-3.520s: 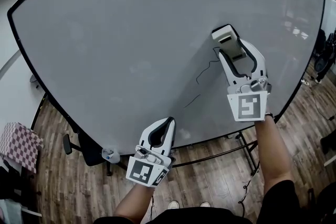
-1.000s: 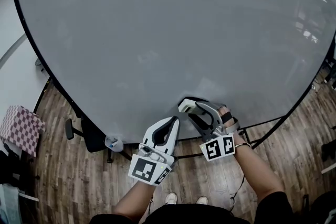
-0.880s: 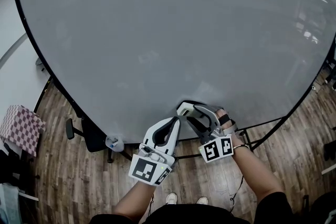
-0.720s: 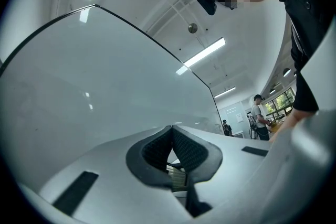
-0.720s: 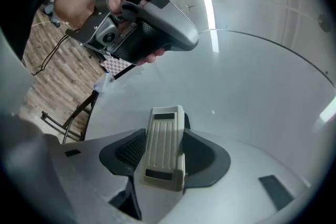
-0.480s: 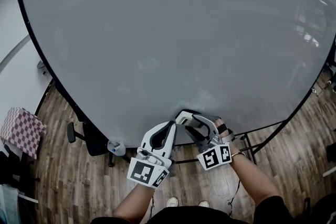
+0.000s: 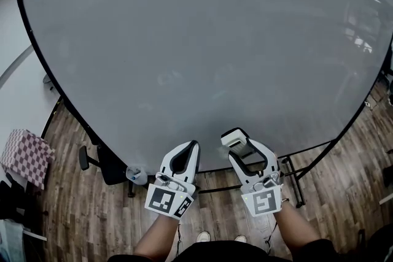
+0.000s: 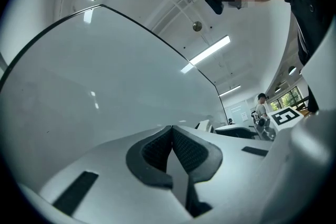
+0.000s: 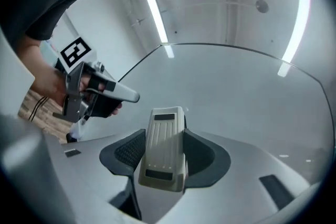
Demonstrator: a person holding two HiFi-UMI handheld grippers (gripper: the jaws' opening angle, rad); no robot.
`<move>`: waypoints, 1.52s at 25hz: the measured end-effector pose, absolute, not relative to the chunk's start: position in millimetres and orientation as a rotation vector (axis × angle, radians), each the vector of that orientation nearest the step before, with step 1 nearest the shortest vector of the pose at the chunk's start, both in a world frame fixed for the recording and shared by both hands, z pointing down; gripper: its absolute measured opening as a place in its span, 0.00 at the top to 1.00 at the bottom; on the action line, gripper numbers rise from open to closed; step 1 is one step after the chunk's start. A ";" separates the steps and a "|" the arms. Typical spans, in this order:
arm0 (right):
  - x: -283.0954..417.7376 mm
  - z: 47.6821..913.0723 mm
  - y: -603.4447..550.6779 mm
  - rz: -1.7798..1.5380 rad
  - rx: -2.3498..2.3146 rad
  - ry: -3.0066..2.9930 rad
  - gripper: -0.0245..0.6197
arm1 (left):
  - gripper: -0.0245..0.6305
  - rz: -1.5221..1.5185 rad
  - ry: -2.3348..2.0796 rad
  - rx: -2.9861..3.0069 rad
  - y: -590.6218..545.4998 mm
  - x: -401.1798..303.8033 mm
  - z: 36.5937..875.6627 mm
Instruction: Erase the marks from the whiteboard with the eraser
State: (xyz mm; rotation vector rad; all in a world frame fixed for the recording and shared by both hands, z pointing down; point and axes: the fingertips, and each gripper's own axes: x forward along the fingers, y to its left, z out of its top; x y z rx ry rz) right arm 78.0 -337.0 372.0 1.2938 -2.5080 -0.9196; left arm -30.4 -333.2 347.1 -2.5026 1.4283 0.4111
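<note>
The big whiteboard (image 7: 202, 40) fills the head view, and I see no marks on its surface. My right gripper (image 7: 237, 143) is shut on the pale eraser (image 7: 234, 137), held near the board's bottom edge. In the right gripper view the eraser (image 9: 164, 148) sits clamped between both pads, pointing at the board (image 9: 247, 107). My left gripper (image 7: 187, 151) is beside it to the left, jaws shut together with nothing between them; its pads (image 8: 157, 152) meet in the left gripper view, in front of the board (image 8: 79, 86).
Under the board are a wood floor (image 7: 73, 205), the board's black stand (image 7: 295, 175) and a black chair (image 7: 101, 165). A checkered cloth (image 7: 21, 156) lies at the far left. A small blue-capped item (image 7: 135, 175) sits by the board's lower edge.
The squiggly marks seen 3.5 s ago are gone. My right gripper came down from mid-board to the bottom edge, then drew back and turned upright beside the left gripper.
</note>
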 end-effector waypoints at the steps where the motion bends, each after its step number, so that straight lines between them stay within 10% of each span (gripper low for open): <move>1: 83.1 366.6 -335.2 -0.899 1.337 -2.541 0.58 | 0.93 0.398 1.432 -2.505 -334.5 -31.2 349.6; 38: 131.1 324.1 -298.6 -0.835 1.749 -2.554 0.58 | 0.93 0.280 1.360 -2.616 -316.3 -15.0 377.5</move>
